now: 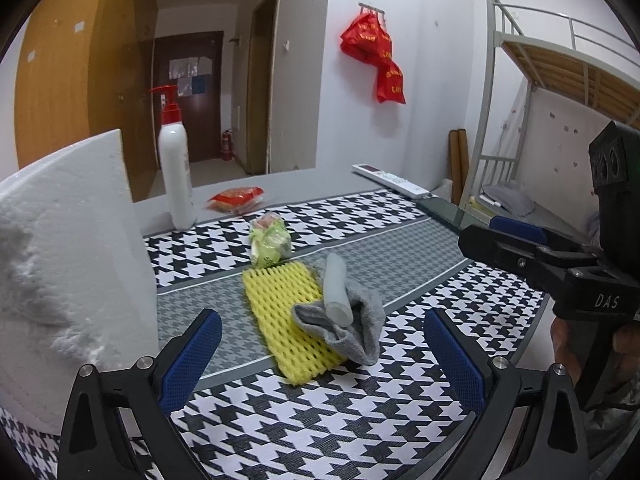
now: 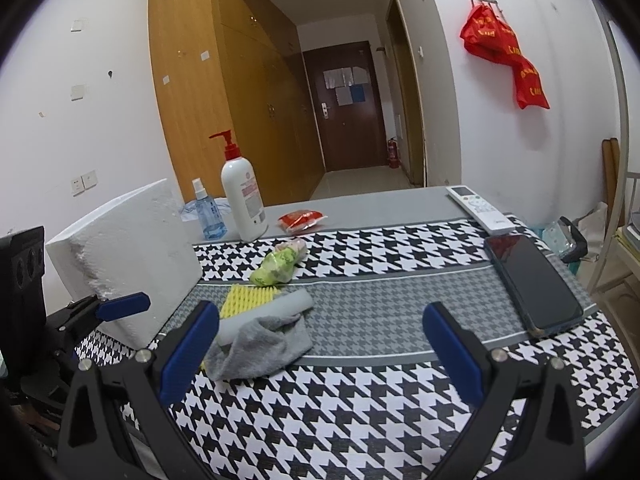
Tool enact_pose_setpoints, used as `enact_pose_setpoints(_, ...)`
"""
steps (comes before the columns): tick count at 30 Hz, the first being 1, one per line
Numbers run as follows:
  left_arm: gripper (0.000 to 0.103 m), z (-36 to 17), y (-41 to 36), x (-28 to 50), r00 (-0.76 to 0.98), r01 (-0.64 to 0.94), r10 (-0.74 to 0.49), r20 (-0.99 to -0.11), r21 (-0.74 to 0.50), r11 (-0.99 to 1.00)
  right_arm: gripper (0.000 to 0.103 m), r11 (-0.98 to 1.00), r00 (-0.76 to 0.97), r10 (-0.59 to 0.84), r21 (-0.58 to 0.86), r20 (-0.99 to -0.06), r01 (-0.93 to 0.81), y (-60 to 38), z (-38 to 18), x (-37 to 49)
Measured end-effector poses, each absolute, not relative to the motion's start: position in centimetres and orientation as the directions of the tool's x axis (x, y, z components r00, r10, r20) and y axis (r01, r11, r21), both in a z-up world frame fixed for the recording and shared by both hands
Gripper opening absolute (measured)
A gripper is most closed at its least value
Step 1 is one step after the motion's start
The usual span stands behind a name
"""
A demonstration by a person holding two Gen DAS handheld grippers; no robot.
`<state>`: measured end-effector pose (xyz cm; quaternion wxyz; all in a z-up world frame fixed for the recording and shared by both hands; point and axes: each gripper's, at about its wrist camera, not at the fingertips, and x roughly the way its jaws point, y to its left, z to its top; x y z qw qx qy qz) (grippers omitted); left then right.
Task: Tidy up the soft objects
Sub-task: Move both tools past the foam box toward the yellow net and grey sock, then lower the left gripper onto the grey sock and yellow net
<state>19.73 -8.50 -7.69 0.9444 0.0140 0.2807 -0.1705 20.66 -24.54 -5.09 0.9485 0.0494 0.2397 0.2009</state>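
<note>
A yellow foam net (image 1: 286, 316) lies flat on the houndstooth mat (image 1: 320, 408). A grey sock (image 1: 352, 330) lies on its right part, with a grey roll (image 1: 335, 289) resting on the sock. A green crumpled packet (image 1: 269, 242) lies just behind the net. In the right wrist view the sock (image 2: 260, 344), the roll (image 2: 268, 314), the net (image 2: 250, 296) and the packet (image 2: 278, 266) sit ahead and left. My left gripper (image 1: 322, 356) is open and empty, just short of the net. My right gripper (image 2: 320, 352) is open and empty; it also shows in the left wrist view (image 1: 496, 236).
A white foam block (image 1: 68, 264) stands at the left. A white pump bottle (image 1: 176, 172), a blue spray bottle (image 2: 208, 212) and a red packet (image 1: 236, 198) stand at the back. A remote (image 2: 480, 208) and a phone (image 2: 532, 284) lie at the right.
</note>
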Motion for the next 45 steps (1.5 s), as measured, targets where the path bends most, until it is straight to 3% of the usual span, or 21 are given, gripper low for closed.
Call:
enact_pose_setpoints(3, 0.097, -8.1, -9.0, 20.2, 0.766, 0.351, -0.333, -0.550, -0.076, 0.933, 0.103, 0.915, 0.805, 0.403, 0.197, -0.436, -0.351, -24.9, -5.2, 20.8)
enact_pose_setpoints(5, 0.090, -8.3, -9.1, 20.6, 0.747, 0.362, -0.351, -0.565, -0.096, 0.927, 0.103, 0.914, 0.802, 0.406, 0.207, -0.438, -0.350, -25.0, -5.3, 20.8)
enact_pose_setpoints(29, 0.076, -9.7, -12.5, 23.7, 0.658, 0.413, -0.327, -0.678, -0.038, 0.910, 0.103, 0.910, 0.795, 0.414, 0.221, -0.443, -0.351, -25.6, -5.5, 20.6)
enact_pose_setpoints(37, 0.066, -10.4, -12.8, 24.5, 0.639, 0.408, -0.302, -0.708, -0.021, 0.913, 0.103, 0.911, 0.795, 0.413, 0.223, -0.445, -0.348, -25.6, -5.5, 20.7)
enact_pose_setpoints(45, 0.036, -10.7, -12.3, 25.2, 0.630, 0.394, -0.298, -0.717, -0.035, 0.918, 0.103, 0.907, 0.788, 0.420, 0.222, -0.450, -0.358, -25.2, -5.4, 20.9)
